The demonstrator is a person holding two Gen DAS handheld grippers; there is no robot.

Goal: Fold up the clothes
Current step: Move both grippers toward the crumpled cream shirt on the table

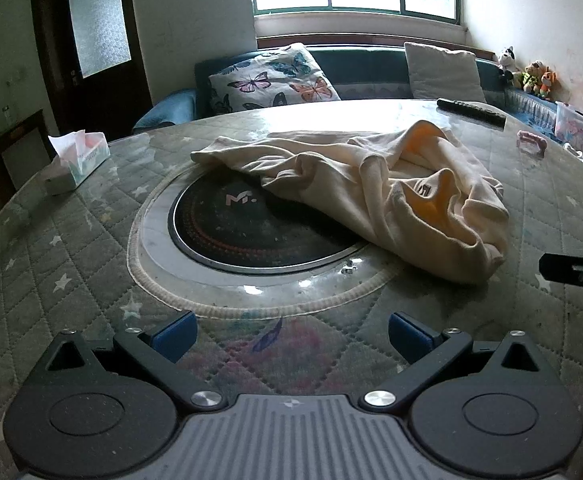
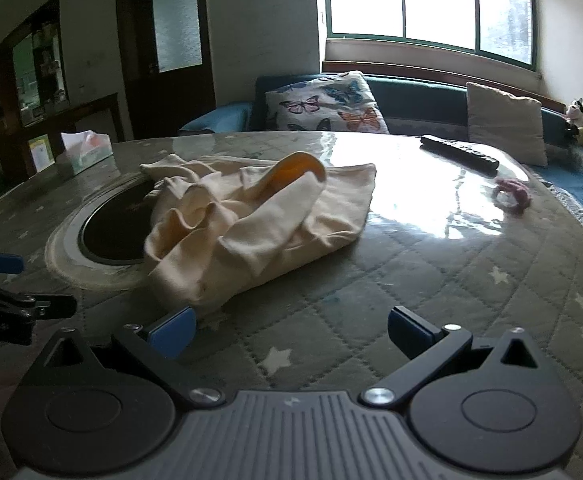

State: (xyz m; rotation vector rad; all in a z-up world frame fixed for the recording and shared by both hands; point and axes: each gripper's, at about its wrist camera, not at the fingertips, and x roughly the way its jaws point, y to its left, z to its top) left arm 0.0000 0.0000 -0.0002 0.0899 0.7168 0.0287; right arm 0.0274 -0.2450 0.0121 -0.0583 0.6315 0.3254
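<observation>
Lying in a rumpled heap on the table [image 1: 71,264], the cream garment [image 1: 371,188] sits partly over the dark round hob plate [image 1: 243,232] set into the table's middle, its orange lining showing where the cloth has turned over. It is not folded as it lies; the creases run every way, and one corner reaches toward the far left.

It looks like soft knit cloth, light and limp (a sweatshirt or the like, though the cut is hard to read while bunched). It should drape and sag from any hold and slide easily on the glossy cover, so a single pinch would likely drag the whole heap. My judgement is that an outer hem or corner is the place to take it: the flat edge on the far right side in the right wrist view [image 2: 355,184], and the near bunched end just ahead of that gripper.

The left gripper [image 1: 291,334] hovers low over the near table, well short of the cloth, jaws spread wide and empty. The right gripper [image 2: 289,330] is level and closer, jaws equally wide and holding nothing, its left finger [image 2: 171,330] just beside the garment's near edge.
</observation>
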